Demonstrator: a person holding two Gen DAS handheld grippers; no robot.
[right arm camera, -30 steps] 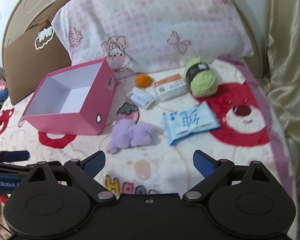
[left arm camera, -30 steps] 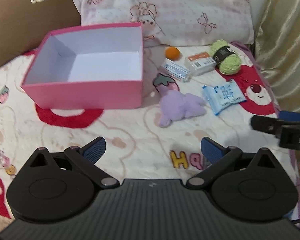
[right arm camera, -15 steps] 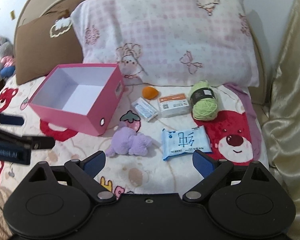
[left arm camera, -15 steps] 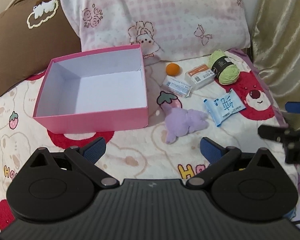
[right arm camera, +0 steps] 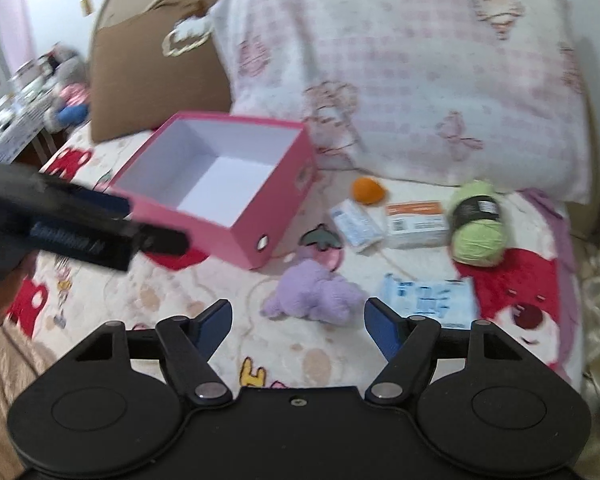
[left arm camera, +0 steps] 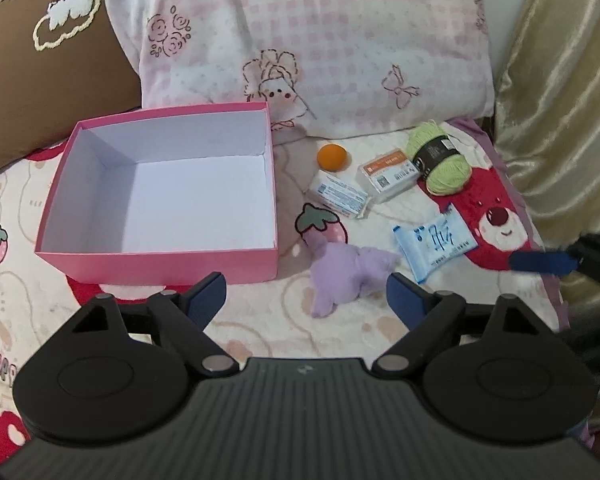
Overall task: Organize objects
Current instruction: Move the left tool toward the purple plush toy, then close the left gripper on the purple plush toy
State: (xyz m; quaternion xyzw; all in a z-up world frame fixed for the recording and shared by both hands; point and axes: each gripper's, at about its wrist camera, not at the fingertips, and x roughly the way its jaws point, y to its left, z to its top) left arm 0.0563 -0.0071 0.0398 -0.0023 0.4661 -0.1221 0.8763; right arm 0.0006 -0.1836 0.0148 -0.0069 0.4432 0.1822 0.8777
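Bed (left arm camera: 372,332): cartoon-print blanket with bears and strawberries, carrying everything. Pink checked pillow (left arm camera: 320,36) upright at the head; brown cushion (left arm camera: 40,60) to its left.

Pink box (left arm camera: 156,266): open, white inside, nothing in it, on the blanket below the pillow's left half, left of the small items.

Green yarn ball (left arm camera: 448,168), black band around it, farthest right of the row near the pillow, on the red bear print. Purple plush toy (left arm camera: 348,276) just right of the box's near corner, closest to both grippers. Blue wipes packet (left arm camera: 434,246) right of the plush. White carton with orange stripe (left arm camera: 388,174) touches the yarn; white-and-blue small carton (left arm camera: 340,196) sits just left of it. Orange ball (left arm camera: 332,157) behind the cartons.

Left gripper (left arm camera: 306,298): fingers spread, jaws have just been closing, nothing between them; above the blanket, plush ahead.
Right gripper (right arm camera: 298,322): fingers spread, jaws likewise just closing, nothing gripped; plush directly ahead. View blurred.
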